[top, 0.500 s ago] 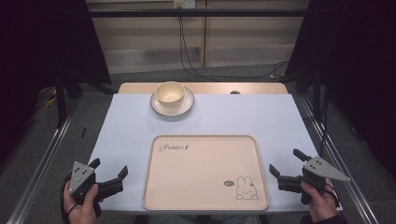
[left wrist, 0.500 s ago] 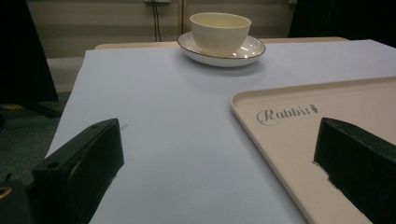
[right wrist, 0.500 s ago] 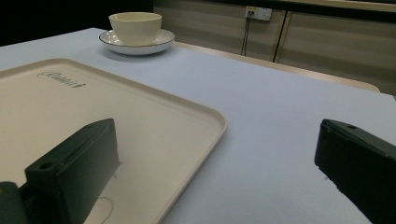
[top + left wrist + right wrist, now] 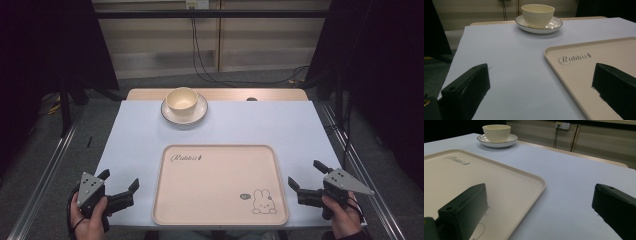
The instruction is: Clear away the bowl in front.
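- The left gripper (image 4: 120, 184) has its fingers spread wide with nothing between them; they sit low over the bare surface (image 4: 235, 125) just left of the tray's near-left corner.
- In the left gripper view one finger (image 4: 466, 87) lies over the pale surface and the other (image 4: 615, 86) over the tray's left edge.
- The right gripper (image 4: 306, 176) likewise has its fingers spread and empty, just beside the tray's right edge near its front corner.
- In the right gripper view one finger (image 4: 464, 206) hangs over the tray floor and the other (image 4: 615, 206) over the surface to the tray's right.
- A hand (image 4: 90, 220) grips the left tool at the near-left corner of the surface; the other hand (image 4: 342, 217) grips the right tool at the near-right corner.
- The beige tray (image 4: 220, 217), printed with "Rabbit" lettering and a small rabbit drawing, lies empty at the near middle, between the two grippers.
- A cream bowl (image 4: 182, 100) stands upright on a white saucer (image 4: 200, 112) at the far side of the surface, well apart from the tray and both grippers.
- Against half a second ago, both grippers sit in much the same places with the same spread, and tray, bowl and saucer have not shifted.
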Motion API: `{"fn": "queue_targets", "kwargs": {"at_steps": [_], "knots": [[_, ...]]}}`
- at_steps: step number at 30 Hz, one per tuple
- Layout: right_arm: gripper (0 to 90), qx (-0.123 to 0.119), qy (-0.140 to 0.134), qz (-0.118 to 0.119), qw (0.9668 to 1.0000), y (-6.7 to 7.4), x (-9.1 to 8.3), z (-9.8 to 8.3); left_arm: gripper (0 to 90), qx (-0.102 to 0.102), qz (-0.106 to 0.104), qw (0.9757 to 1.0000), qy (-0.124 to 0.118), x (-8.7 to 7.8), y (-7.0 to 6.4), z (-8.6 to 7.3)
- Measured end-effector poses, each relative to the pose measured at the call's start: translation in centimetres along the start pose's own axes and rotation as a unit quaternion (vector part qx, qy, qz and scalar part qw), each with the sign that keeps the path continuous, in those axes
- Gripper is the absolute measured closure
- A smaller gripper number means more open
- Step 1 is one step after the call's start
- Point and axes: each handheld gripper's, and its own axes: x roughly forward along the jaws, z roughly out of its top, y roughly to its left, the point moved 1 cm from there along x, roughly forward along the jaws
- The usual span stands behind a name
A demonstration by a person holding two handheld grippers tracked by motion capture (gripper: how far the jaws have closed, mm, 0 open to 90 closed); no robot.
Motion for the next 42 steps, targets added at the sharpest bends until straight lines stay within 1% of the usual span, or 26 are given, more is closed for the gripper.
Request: {"fn": "queue_targets", "kwargs": {"at_steps": [1,3,4,6,7,8,9,11,12,14,15,17,18,21,22,25,28,30,32,33,34,36,37,38,39,42], "knots": [[0.0,0.002,0.0,0.001,1.0,0.0,0.0,0.0,1.1,0.0,0.0,1.0,0.002,0.1,-0.1,0.0],[0.0,0.002,-0.002,0.001,1.0,0.1,0.0,0.0,1.2,-0.002,-0.008,1.0,0.003,0.3,-0.3,0.1],[0.0,0.002,-0.003,0.003,1.0,0.1,0.0,0.0,1.1,0.003,-0.008,0.9999,0.005,0.3,-0.3,0.1],[0.0,0.001,0.0,0.003,1.0,0.1,0.0,0.0,1.3,0.003,-0.013,0.9999,0.006,0.5,-0.4,0.3],[0.0,0.002,0.0,0.003,1.0,0.1,0.0,-0.1,1.5,0.007,-0.012,0.9999,0.005,0.6,-0.4,0.4],[0.0,0.007,-0.001,0.001,1.0,0.1,0.0,-0.1,1.4,0.012,-0.004,0.9999,0.001,0.6,-0.5,0.6],[0.0,0.011,-0.001,0.002,0.9999,0.1,0.0,-0.1,1.5,0.016,-0.007,0.9999,0.0,0.7,-0.5,0.7],[0.0,0.013,-0.002,0.004,0.9999,0.1,0.0,-0.1,1.0,0.006,-0.02,0.9998,0.0,0.9,-0.6,1.0],[0.0,0.013,-0.003,0.003,0.9999,0.1,0.0,-0.1,0.8,0.008,-0.026,0.9996,0.002,1.0,-0.6,1.1],[0.0,0.008,-0.005,0.003,1.0,0.1,0.1,-0.1,1.0,0.008,-0.026,0.9996,0.005,1.4,-0.8,1.3],[0.0,0.009,-0.005,0.003,0.9999,0.2,0.1,-0.1,1.1,0.001,-0.028,0.9996,0.0,1.7,-1.1,1.5],[0.0,0.005,-0.006,0.005,1.0,0.2,0.2,-0.1,1.1,0.015,-0.035,0.9993,-0.002,2.3,-1.7,2.0],[0.0,0.007,-0.008,0.006,0.9999,0.2,0.2,0.0,1.5,0.016,-0.043,0.9989,-0.005,2.6,-1.9,2.2],[0.0,0.008,-0.009,0.006,0.9999,0.2,0.1,0.0,1.1,0.021,-0.051,0.9985,-0.006,3.4,-2.7,2.6],[0.0,0.01,-0.009,0.006,0.9999,0.2,0.1,0.0,1.4,0.023,-0.058,0.9981,-0.004,3.7,-2.9,2.7],[0.0,0.011,-0.01,0.01,0.9998,0.2,0.1,-0.1,1.2,0.035,-0.063,0.9974,-0.005,4.4,-3.3,3.2],[0.0,0.011,-0.01,0.011,0.9998,0.2,0.1,-0.1,0.9,0.033,-0.061,0.9975,-0.013,5.0,-3.7,3.7],[0.0,0.01,-0.009,0.011,0.9998,0.2,0.1,-0.1,0.9,0.037,-0.065,0.9971,-0.01,5.4,-3.8,4.0],[0.0,0.013,-0.008,0.011,0.9998,0.2,0.1,-0.1,1.1,0.036,-0.07,0.9968,-0.011,5.8,-4.0,4.3],[0.0,0.013,-0.009,0.009,0.9998,0.2,0.2,-0.1,1.2,0.03,-0.074,0.9967,-0.015,6.0,-4.1,4.4],[0.0,0.015,-0.008,0.009,0.9998,0.2,0.2,-0.1,1.0,0.036,-0.077,0.9963,-0.014,6.2,-4.0,4.6],[0.0,0.014,-0.01,0.007,0.9998,0.2,0.2,-0.1,1.3,0.035,-0.081,0.9961,-0.011,6.4,-4.2,4.9],[0.0,0.016,-0.008,0.009,0.9998,0.2,0.1,-0.1,1.7,0.03,-0.082,0.9961,-0.013,6.5,-4.3,5.0],[0.0,0.017,-0.009,0.008,0.9998,0.2,0.1,-0.1,1.6,0.035,-0.09,0.9953,-0.015,6.6,-4.4,5.1],[0.0,0.018,-0.008,0.009,0.9998,0.2,0.1,-0.1,1.2,0.042,-0.089,0.9951,-0.011,6.6,-4.5,5.2],[0.0,0.017,-0.009,0.01,0.9998,0.2,0.2,-0.1,1.3,0.039,-0.091,0.995,-0.015,7.1,-4.8,5.6]]}}
